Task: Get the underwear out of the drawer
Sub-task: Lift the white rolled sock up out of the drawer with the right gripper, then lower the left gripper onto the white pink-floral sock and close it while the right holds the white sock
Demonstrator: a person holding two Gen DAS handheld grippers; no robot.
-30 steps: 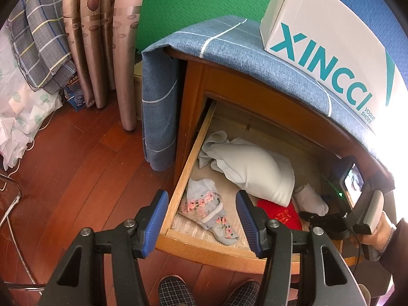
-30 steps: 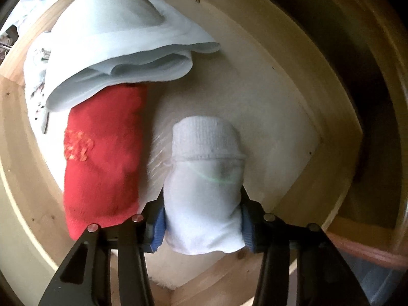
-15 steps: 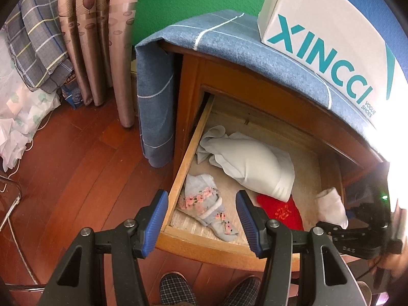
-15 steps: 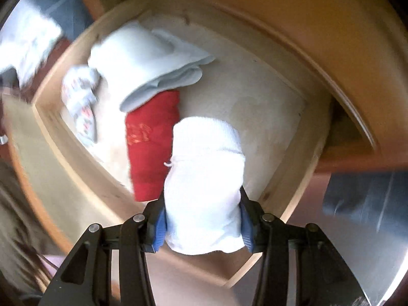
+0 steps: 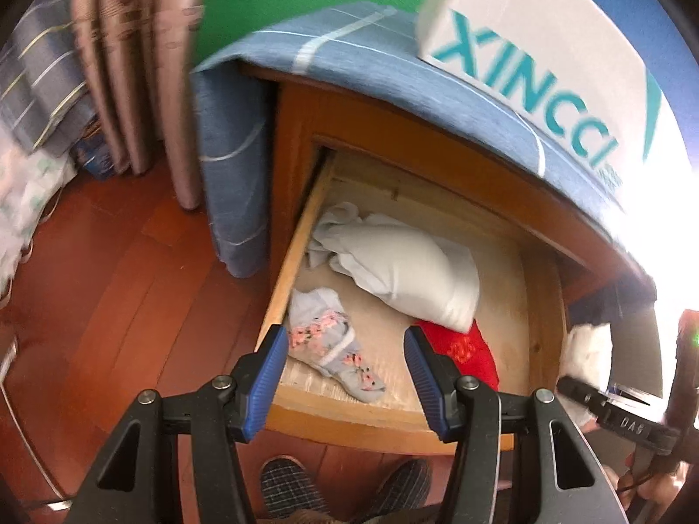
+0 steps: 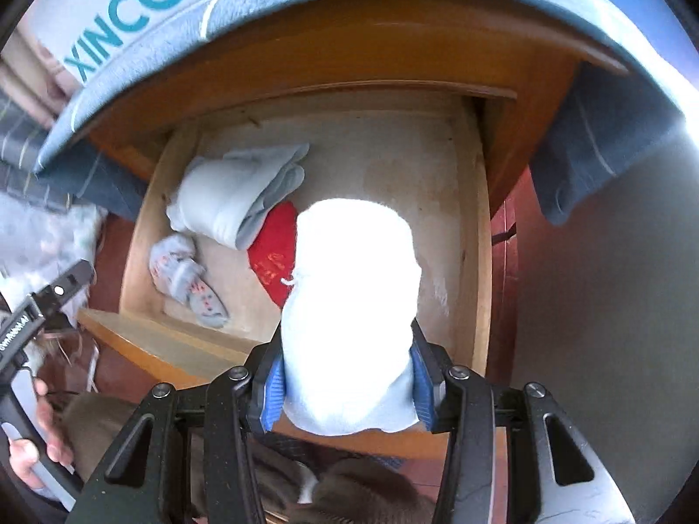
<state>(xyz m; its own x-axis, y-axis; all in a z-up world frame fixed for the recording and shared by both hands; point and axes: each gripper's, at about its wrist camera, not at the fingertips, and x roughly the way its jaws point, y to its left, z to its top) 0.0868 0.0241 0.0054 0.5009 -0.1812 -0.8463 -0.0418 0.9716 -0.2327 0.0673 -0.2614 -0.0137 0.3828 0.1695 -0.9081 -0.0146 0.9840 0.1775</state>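
Right gripper [image 6: 347, 386] pinching a white bundle [image 6: 349, 305] between blue pads, jaws pressed on its lower sides; overexposed, so possibly rolled underwear or a sock, hard to tell. Bundle held above the open drawer [image 6: 478, 262], clear of its floor, towards its front right corner.

Left gripper [image 5: 345, 377] hovering over the drawer's [image 5: 301, 240] front left rim, jaws spread, nothing between them.

Inside the drawer: pale folded cloth [image 5: 406, 270] at the back left; red item [image 5: 467, 349] just in front of it, partly tucked under; floral sock [image 5: 332, 345] by the left wall near the front.

Above the drawer, blue cloth [image 5: 393, 78] draped over the cabinet top, white box [image 5: 546, 43] with teal lettering resting on it. Below the drawer front, slippers [image 5: 288, 484] on the wooden floor [image 5: 109, 284]. Left of the drawer, curtain [image 5: 144, 65] hanging to the floor.
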